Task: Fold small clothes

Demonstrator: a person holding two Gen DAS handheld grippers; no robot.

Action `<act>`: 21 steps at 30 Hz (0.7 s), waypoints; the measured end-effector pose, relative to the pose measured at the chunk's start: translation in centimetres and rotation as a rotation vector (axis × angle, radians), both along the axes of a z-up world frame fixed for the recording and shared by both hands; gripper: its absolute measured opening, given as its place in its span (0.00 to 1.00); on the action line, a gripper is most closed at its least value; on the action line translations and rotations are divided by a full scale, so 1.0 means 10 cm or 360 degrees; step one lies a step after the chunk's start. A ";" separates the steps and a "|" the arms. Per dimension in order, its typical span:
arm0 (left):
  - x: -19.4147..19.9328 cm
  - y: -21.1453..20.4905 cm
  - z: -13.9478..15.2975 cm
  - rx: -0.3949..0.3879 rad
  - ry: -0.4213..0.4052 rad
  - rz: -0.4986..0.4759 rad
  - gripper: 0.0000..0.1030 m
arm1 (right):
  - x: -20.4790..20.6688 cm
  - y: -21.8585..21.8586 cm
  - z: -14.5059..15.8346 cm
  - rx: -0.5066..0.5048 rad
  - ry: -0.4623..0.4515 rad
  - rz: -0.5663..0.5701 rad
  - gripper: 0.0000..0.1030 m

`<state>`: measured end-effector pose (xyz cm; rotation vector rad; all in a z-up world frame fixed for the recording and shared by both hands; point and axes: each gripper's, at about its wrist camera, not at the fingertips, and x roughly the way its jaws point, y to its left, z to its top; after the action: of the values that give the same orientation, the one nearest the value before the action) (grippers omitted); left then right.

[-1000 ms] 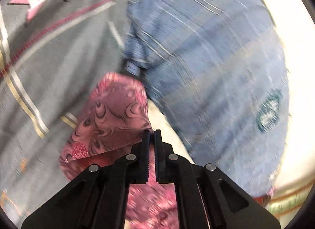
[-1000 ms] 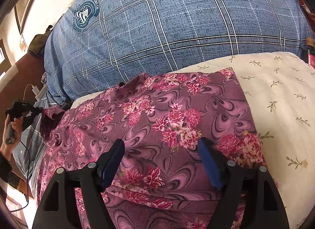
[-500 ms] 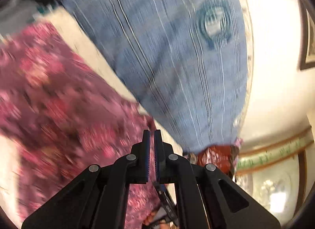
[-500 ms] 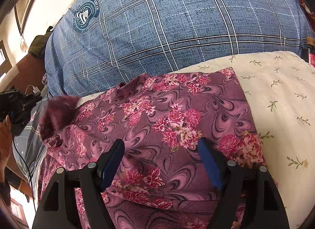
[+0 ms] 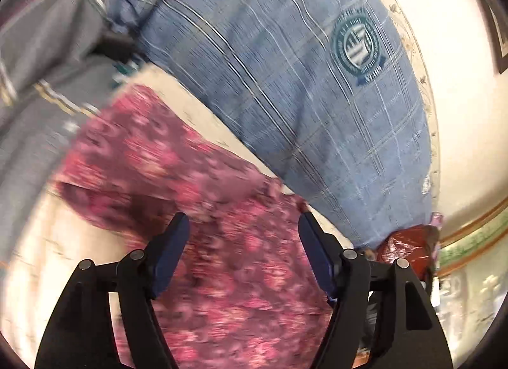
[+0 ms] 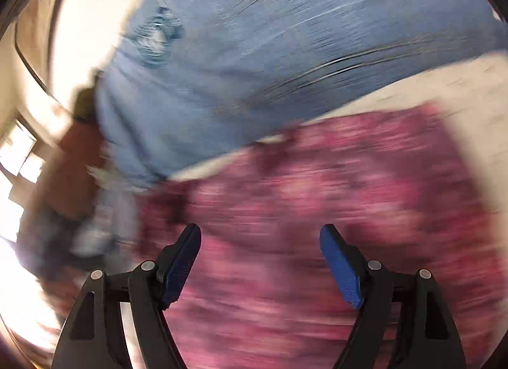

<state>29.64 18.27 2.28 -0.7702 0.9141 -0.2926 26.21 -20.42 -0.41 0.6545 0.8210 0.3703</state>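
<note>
A maroon garment with pink flowers [image 5: 197, 184] lies on the cream bed sheet [image 5: 47, 242]; both views are blurred by motion. My left gripper [image 5: 243, 226] is open and empty just above the garment, whose near edge is folded over on the left. In the right wrist view the same garment [image 6: 333, 194] fills the lower half. My right gripper [image 6: 260, 235] is open and empty above it.
A large blue plaid pillow [image 5: 301, 83] with a round green badge lies beyond the garment and shows in the right wrist view [image 6: 270, 51] too. A grey striped blanket [image 5: 41, 51] lies at the left. A red packet [image 5: 406, 242] sits by the pillow's end.
My left gripper was shut on the garment's corner, carried it across over the garment, and has now opened and let go. My right gripper stayed open and has started to move.
</note>
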 end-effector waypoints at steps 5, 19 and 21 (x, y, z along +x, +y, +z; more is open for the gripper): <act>-0.03 0.28 -0.15 -0.0065 0.0055 0.0071 0.68 | 0.38 0.78 -0.22 0.0671 0.0246 0.0239 0.79; -0.04 0.62 -0.43 -0.0224 0.0105 0.0170 0.68 | 0.90 1.48 -1.00 0.1538 0.0674 -0.0262 0.85; -0.04 0.64 -0.44 -0.0225 0.0110 0.0178 0.68 | 0.92 1.44 -1.01 0.1500 0.0672 -0.0309 0.57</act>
<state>29.20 24.63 -2.14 -0.9632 0.9184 -0.2349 35.37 -6.02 -10.50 1.7223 0.9546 0.4433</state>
